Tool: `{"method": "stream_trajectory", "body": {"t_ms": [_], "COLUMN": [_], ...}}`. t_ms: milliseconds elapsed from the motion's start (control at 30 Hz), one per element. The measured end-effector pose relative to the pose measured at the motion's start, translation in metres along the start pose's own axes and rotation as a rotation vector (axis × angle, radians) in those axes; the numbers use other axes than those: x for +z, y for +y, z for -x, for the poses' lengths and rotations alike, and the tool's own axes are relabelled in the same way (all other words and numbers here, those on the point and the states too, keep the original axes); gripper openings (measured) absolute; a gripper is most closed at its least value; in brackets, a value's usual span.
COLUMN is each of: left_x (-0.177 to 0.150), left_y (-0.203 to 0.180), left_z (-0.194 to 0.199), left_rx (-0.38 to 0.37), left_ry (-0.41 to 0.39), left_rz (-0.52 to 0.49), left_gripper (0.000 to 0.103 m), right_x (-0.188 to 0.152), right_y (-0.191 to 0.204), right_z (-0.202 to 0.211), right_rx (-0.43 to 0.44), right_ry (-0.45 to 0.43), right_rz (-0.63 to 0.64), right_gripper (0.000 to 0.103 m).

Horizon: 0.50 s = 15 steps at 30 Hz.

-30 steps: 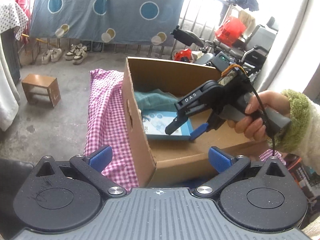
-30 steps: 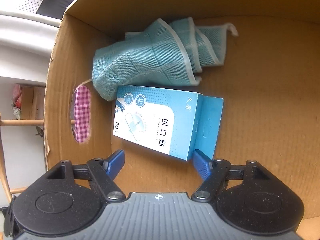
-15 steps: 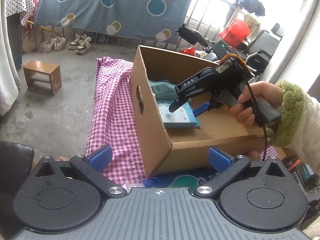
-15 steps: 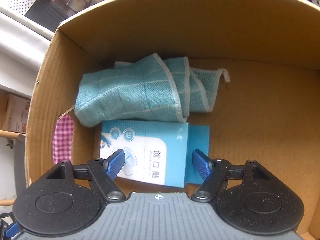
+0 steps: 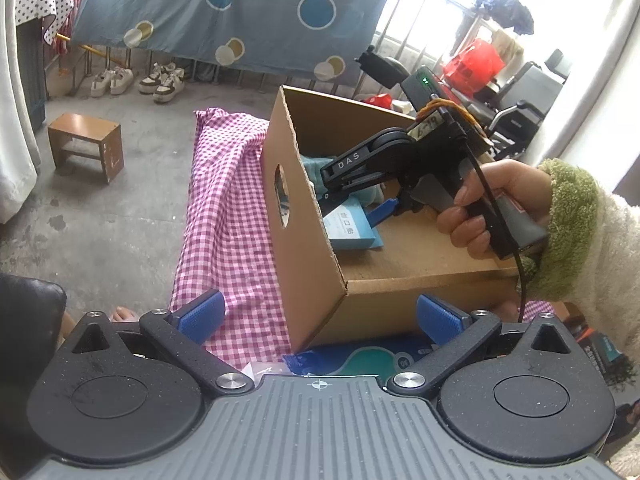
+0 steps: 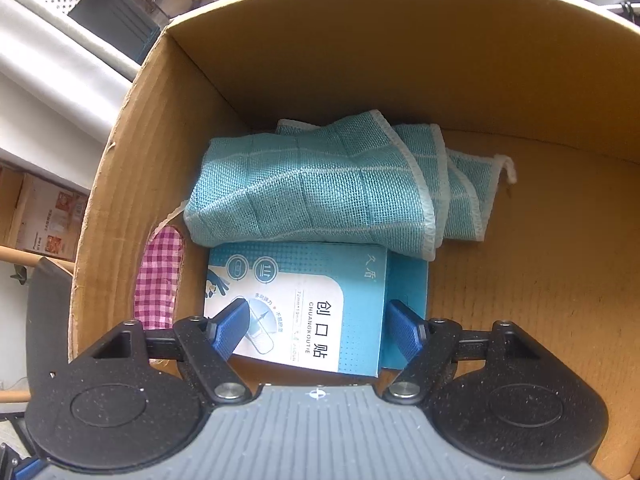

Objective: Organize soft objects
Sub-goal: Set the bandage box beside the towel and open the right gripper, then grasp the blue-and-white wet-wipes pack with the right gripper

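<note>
The teal waffle-weave cloth (image 6: 320, 188) lies crumpled on the floor of the cardboard box (image 6: 520, 280), pushed toward the far-left corner, and its near edge drapes over the top of a blue plaster box (image 6: 304, 304) printed with Chinese characters, which lies flat just in front of it. Above that plaster box hangs the right gripper (image 6: 318, 328), tilted steeply down into the carton; its jaws stand wide apart with the blue pads on either side of the package but clear of it, gripping nothing. From the left wrist view the same right gripper (image 5: 356, 210) shows reaching over the box wall, held by a hand (image 5: 492, 208) in a fuzzy green-cuffed sleeve. The left gripper (image 5: 320, 316) stays outside the carton at its near corner, jaws spread wide and empty, nothing touching the pads. The carton sits on a pink checked cloth (image 5: 228, 216), and a blue packet (image 5: 360, 360) lies just under its near edge. A small wooden stool (image 5: 86, 146) stands well apart on the concrete floor.
</note>
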<state>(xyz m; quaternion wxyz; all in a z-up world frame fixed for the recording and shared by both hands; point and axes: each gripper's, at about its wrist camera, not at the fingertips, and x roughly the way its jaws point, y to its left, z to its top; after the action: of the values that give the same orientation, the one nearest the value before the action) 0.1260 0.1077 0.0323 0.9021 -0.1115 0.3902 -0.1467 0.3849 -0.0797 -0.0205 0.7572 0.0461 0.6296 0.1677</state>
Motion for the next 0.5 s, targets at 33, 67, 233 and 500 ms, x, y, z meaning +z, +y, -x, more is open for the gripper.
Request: {"method": "stream_trajectory", "body": {"t_ms": [33, 67, 233, 500], "left_x": [0.000, 0.000, -0.002, -0.006], "left_y": [0.000, 0.000, 0.000, 0.002], "left_z": [0.000, 0.001, 0.004, 0.023], "left_rx": [0.000, 0.000, 0.015, 0.018], "left_ry": [-0.001, -0.001, -0.007, -0.039], "left_rz": [0.001, 0.003, 0.013, 0.041], "left_gripper": [0.102, 0.102, 0.102, 0.102], "right_x": [-0.002, -0.002, -0.001, -0.030], "right_y": [0.001, 0.000, -0.013, -0.035], "right_z": [0.001, 0.003, 0.014, 0.103], "right_rx": [0.002, 0.006, 0.041, 0.158], "right_ry": [-0.001, -0.002, -0.037, -0.195], "right_rz": [0.004, 0.003, -0.019, -0.037], "right_gripper": [0.078, 0.078, 0.078, 0.078]}}
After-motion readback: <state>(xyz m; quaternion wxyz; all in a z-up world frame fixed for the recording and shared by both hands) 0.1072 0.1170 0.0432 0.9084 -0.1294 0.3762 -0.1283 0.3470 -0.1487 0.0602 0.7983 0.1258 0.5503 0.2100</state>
